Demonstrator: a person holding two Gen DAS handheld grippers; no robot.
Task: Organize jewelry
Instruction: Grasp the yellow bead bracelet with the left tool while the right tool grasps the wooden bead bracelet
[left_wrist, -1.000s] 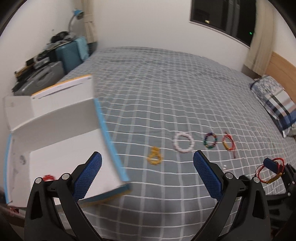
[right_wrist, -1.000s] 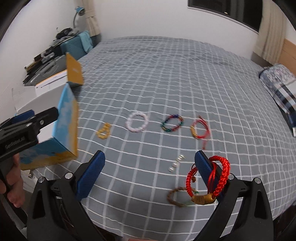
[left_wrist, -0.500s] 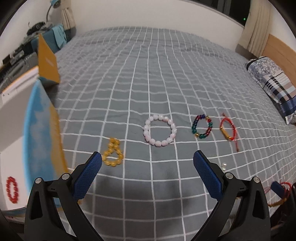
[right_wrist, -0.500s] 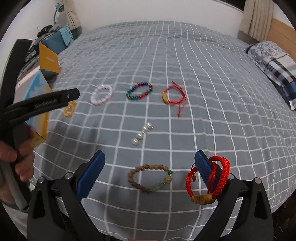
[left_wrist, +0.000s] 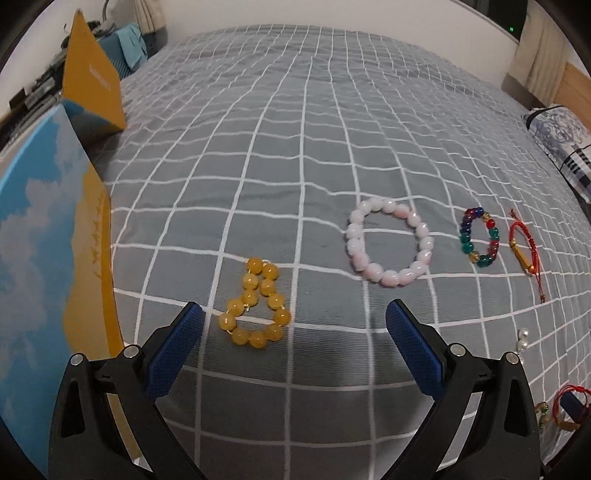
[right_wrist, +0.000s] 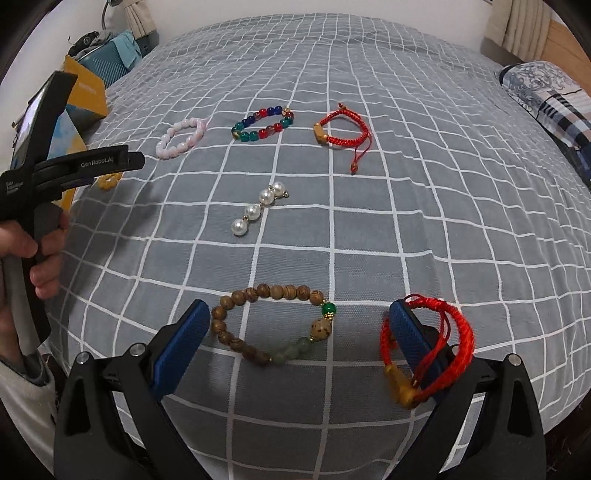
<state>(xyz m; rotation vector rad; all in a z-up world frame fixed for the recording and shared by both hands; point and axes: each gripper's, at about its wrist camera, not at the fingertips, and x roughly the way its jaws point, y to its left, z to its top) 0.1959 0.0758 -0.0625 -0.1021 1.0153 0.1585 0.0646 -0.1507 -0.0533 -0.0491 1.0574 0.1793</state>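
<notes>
**Bracelets laid out on a grey checked bed, both grippers hovering spread**

Bracelets lie scattered on a grey bedspread with white grid lines (left_wrist: 303, 155). The left gripper (left_wrist: 294, 325) has its blue-padded fingers (left_wrist: 173, 349) spread wide and holding nothing. Just ahead of them, nearer the left finger, lies a bracelet of round amber-yellow beads (left_wrist: 256, 304), folded into a figure-eight. Farther ahead and toward the right finger sits a pale pink bead bracelet (left_wrist: 389, 247), then a multicoloured glass bead bracelet (left_wrist: 479, 236) and a red woven cord bracelet with a gold charm (left_wrist: 522, 245). Left of the left finger stands a blue-and-orange cardboard box (left_wrist: 51, 258).

The right gripper (right_wrist: 295, 328) also has its fingers wide apart. A thick red braided cord bracelet with a gold bead (right_wrist: 436, 350) hangs looped around its right finger. Between the fingers, on the bedspread, lies a brown wooden bead bracelet with green stones (right_wrist: 273, 325). Ahead of it rests a short strand of white pearls (right_wrist: 258, 208).
</notes>
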